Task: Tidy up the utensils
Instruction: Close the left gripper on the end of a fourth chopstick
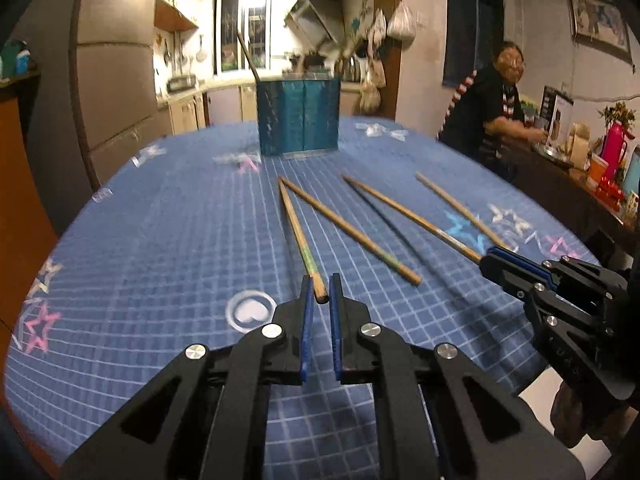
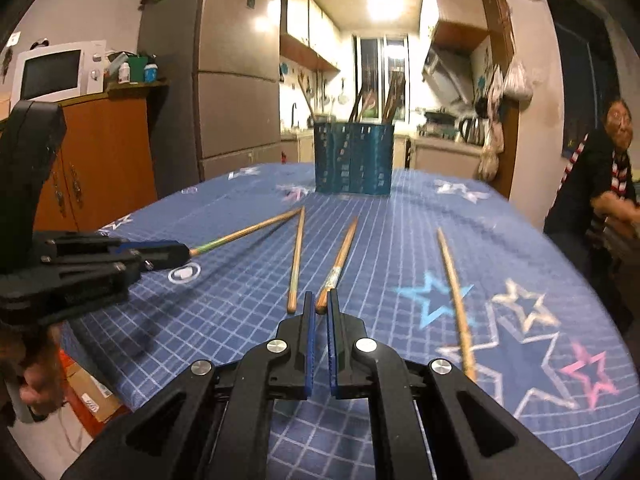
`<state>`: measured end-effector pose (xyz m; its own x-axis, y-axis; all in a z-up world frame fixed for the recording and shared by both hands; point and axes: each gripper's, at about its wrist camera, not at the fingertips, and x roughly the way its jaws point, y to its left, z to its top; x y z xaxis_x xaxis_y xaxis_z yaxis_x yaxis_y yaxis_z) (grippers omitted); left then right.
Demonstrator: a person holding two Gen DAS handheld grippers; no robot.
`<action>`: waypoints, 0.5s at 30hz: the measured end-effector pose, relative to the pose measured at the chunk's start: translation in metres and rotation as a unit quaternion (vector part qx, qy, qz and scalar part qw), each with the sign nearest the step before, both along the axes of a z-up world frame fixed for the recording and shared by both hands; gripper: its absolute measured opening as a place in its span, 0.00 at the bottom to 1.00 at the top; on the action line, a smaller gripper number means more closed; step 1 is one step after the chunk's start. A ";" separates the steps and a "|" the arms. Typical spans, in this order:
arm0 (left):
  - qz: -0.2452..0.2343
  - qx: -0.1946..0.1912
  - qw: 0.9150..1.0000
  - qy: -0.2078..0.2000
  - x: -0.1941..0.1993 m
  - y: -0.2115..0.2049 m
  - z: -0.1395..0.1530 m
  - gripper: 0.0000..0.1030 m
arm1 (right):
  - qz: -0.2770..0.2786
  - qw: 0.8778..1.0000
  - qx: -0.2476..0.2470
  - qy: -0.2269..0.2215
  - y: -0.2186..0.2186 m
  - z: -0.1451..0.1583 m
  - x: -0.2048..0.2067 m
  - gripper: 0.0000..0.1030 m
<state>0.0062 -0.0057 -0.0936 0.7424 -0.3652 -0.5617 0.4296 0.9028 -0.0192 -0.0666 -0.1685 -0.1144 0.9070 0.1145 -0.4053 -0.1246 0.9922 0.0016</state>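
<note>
Left wrist view shows four chopsticks lying loose on the blue checked surface (image 1: pixel 160 240), fanned out in front of the blue holder (image 1: pixel 299 118) that stands at the far end. The left gripper (image 1: pixel 319 292) has its jaws narrowed around the thick near end of the leftmost chopstick (image 1: pixel 298 232); whether the blue pads actually press on the wood or only bracket it I cannot tell. This stick's far tip meets the tip of the second chopstick (image 1: pixel 348 228), which lies free.

Further right, the right gripper (image 1: pixel 486 262) sits at the near end of the third chopstick (image 1: pixel 412 218), and that stick seems to cast a shadow apart from itself, so it may be lifted slightly. From the right wrist view, its jaws stand narrow with the stick's butt (image 2: pixel 322 304) between their tips; a firm hold is likely but not certain. The fourth chopstick (image 2: pixel 456 300) lies untouched off to the right.

The holder (image 2: pixel 352 158) already has several sticks upright in it, so the sorting looks partly done. By my judgement four chopsticks remain on the surface, two of them at the point of being picked up, and all four must go into the holder well ahead.
</note>
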 end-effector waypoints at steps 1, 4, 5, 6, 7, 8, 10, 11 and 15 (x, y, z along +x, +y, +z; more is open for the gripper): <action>0.001 -0.004 1.000 -0.008 -0.002 0.002 0.006 0.06 | -0.001 1.000 -0.004 -0.012 -0.001 0.007 -0.005 0.06; 0.011 -0.012 0.999 -0.038 -0.010 0.009 0.022 0.06 | -0.003 0.999 -0.016 -0.039 -0.002 0.022 -0.015 0.01; 0.015 -0.017 0.999 -0.049 -0.012 0.011 0.029 0.05 | -0.003 0.999 -0.017 -0.044 -0.003 0.026 -0.018 0.01; 0.018 -0.020 0.998 -0.058 -0.013 0.013 0.034 0.05 | -0.002 0.999 -0.019 -0.051 -0.004 0.031 -0.021 0.01; 0.021 -0.021 0.997 -0.068 -0.014 0.015 0.039 0.05 | -0.002 0.998 -0.021 -0.059 -0.004 0.037 -0.022 0.01; 0.022 -0.023 0.997 -0.072 -0.014 0.016 0.041 0.05 | -0.001 0.998 -0.022 -0.065 -0.005 0.041 -0.023 0.01; 0.027 -0.020 0.997 -0.075 -0.012 0.018 0.042 0.05 | 0.014 0.998 -0.016 -0.053 -0.008 0.044 -0.018 0.01; 0.030 -0.017 0.997 -0.073 -0.009 0.019 0.040 0.05 | 0.028 0.999 -0.008 -0.027 -0.010 0.041 -0.011 0.01; 0.033 -0.009 0.998 -0.050 -0.006 0.023 0.022 0.05 | 0.018 0.999 0.030 0.035 -0.026 0.014 -0.001 0.10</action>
<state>0.0005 0.0169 -0.0711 0.8167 -0.3234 -0.4779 0.3707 0.9287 0.0051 -0.0673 -0.1948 -0.1001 0.8713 0.1722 -0.4595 -0.1572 0.9850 0.0711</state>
